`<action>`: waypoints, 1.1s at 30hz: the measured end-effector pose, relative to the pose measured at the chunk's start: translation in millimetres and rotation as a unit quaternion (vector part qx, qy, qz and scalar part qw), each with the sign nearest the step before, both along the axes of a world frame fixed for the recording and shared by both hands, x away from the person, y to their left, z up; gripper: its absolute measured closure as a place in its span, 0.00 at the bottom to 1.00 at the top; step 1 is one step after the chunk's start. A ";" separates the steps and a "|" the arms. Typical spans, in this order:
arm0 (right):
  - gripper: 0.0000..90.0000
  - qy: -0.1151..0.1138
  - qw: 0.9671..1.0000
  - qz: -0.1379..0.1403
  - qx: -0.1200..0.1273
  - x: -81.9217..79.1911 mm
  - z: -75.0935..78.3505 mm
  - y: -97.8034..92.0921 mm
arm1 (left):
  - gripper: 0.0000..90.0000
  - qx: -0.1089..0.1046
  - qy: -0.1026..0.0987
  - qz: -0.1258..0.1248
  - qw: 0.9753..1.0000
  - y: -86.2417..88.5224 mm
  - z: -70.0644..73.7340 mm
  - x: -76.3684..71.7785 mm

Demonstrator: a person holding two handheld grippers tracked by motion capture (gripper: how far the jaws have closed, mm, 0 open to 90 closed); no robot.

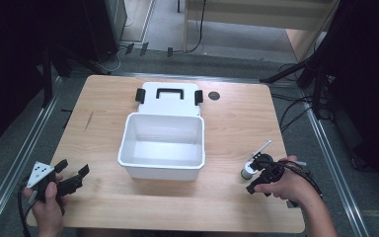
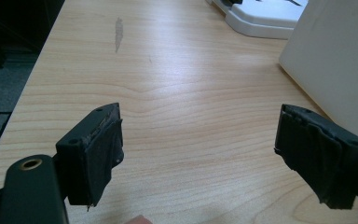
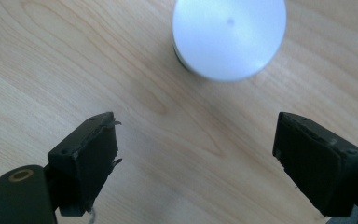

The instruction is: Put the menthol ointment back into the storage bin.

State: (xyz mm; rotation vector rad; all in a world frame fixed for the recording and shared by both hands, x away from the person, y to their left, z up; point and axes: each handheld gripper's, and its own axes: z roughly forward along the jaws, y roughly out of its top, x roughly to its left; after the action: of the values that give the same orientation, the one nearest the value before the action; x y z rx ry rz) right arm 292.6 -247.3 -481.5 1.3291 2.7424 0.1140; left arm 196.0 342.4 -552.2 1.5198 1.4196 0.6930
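High view overhead, facing forward-down; claw views close, share table [image 1: 237, 118].

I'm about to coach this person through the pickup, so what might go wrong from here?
The right gripper is open just short of the small can, which stands upright; a jaw bumping it might tip or roll it. The can sits near the table edge. The lid lies behind the open box, untouched.

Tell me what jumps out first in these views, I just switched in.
The open white bin sits mid-table, looking empty, with its lid lying flat just behind it. Near the right edge a small white-capped container stands on the wood just ahead of the open right gripper. The left gripper, also open, waits at the near left corner.
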 end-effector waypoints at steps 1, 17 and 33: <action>0.16 -0.002 1.000 0.003 0.002 1.3 0.6 1.3 | 0.17 0.000 0.000 0.000 1.000 0.1 0.0 0.1; 0.33 -0.020 1.000 -0.006 0.018 25.6 6.9 13.9 | 0.17 -0.002 0.003 -0.002 1.000 0.3 -0.2 1.1; 0.57 0.003 0.998 -0.056 0.031 41.1 4.8 15.7 | 0.17 -0.004 0.005 -0.004 1.000 0.5 -0.3 1.7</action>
State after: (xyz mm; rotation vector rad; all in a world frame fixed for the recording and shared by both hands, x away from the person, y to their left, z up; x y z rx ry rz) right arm 333.7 -231.6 -476.7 1.4968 2.6831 0.1896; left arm 197.7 342.9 -552.6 1.5248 1.4209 0.6743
